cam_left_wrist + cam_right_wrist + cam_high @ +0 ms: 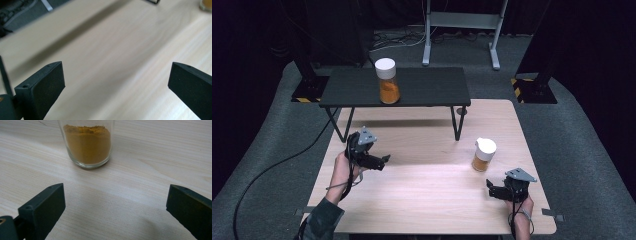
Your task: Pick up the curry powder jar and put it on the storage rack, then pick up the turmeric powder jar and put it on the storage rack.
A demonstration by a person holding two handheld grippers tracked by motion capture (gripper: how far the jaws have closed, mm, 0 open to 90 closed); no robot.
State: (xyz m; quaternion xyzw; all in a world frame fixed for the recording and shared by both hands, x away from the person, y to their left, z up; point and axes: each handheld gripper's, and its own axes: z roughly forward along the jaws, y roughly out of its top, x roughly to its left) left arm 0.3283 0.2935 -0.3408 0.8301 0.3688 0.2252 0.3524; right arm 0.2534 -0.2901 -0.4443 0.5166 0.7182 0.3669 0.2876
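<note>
With both the left gripper and right gripper released (2 empty tongs), a hasty reach could topple the lower-right spice jar.

The table across the middle of the high view is showing pale wood grain, smooth with a soft sheen. The jar at the top of the right gripper view is looking like clear, glossy glass holding grainy orange powder, and its cap is reading as white plastic. The shelf above is looking matt black, and the carpet around is lying grey and rough.
</note>
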